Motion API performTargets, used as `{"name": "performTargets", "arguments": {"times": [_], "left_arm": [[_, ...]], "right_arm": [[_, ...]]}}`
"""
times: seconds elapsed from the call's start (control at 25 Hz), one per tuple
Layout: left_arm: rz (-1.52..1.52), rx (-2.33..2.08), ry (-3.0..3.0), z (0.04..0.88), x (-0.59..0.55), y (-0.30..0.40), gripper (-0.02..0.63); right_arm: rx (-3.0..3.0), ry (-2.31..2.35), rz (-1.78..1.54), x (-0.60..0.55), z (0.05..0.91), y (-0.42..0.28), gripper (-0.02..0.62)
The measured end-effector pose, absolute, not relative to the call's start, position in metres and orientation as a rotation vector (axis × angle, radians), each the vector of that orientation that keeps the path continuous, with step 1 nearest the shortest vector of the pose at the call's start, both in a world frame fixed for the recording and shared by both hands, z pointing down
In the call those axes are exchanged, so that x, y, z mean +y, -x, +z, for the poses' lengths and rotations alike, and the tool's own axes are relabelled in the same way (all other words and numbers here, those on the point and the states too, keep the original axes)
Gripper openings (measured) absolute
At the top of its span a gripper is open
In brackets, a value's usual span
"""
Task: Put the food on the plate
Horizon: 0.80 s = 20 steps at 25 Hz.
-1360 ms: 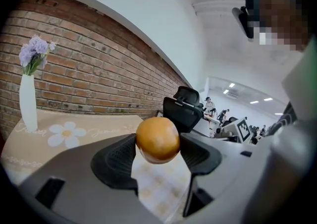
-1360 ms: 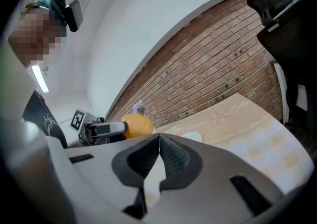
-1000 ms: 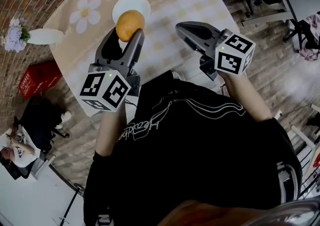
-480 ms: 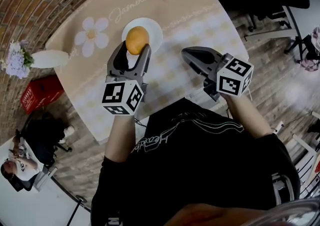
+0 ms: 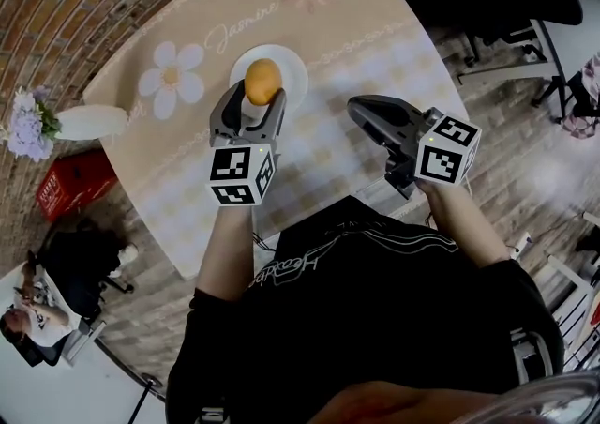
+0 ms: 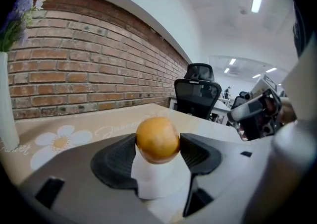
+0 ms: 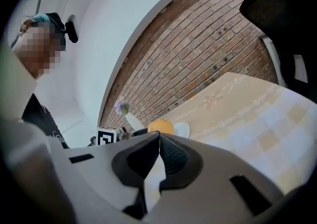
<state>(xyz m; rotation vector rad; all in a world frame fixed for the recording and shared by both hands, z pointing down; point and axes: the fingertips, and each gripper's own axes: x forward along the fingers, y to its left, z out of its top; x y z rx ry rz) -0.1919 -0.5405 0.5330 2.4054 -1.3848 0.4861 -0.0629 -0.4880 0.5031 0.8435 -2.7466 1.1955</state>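
Lower than a second ago, the left gripper (image 5: 255, 98) now holds the orange (image 5: 263, 82) over the middle of the plate (image 5: 295, 68), where before the fruit hung at the plate's near edge. Its jaws stand wide and press on the orange from both sides; in the left gripper view the fruit sits squarely between the pads (image 6: 195, 154) with white plate showing under it. I cannot tell whether the orange touches the plate yet. The gripper's body hides the plate's near rim from above. The right gripper (image 5: 361, 113) hangs just beside it over the table (image 5: 375, 28), jaws pressed together on nothing. Further out, a printed daisy (image 5: 171, 80) lies left of the plate. A white vase (image 5: 89, 120) of purple flowers (image 5: 23, 127) stands at the table's left edge. A red crate (image 5: 70, 178) sits on the floor beneath it, and a black office chair (image 6: 198, 96) stands beyond the table by the brick wall (image 6: 99, 64).
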Motion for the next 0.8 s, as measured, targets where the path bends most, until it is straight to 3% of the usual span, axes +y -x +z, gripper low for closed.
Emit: {"name": "performTargets", "arguments": {"times": [0.56, 0.8], "left_arm": [[0.555, -1.454, -2.339, 0.558, -0.544, 0.197, 0.279], [0.524, -1.476, -2.331, 0.553, -0.539, 0.196, 0.322]], "right_arm": [[-2.714, -0.894, 1.246, -0.475, 0.51, 0.047, -0.003], [-2.697, -0.929, 1.252, -0.47, 0.509, 0.038, -0.003]]}}
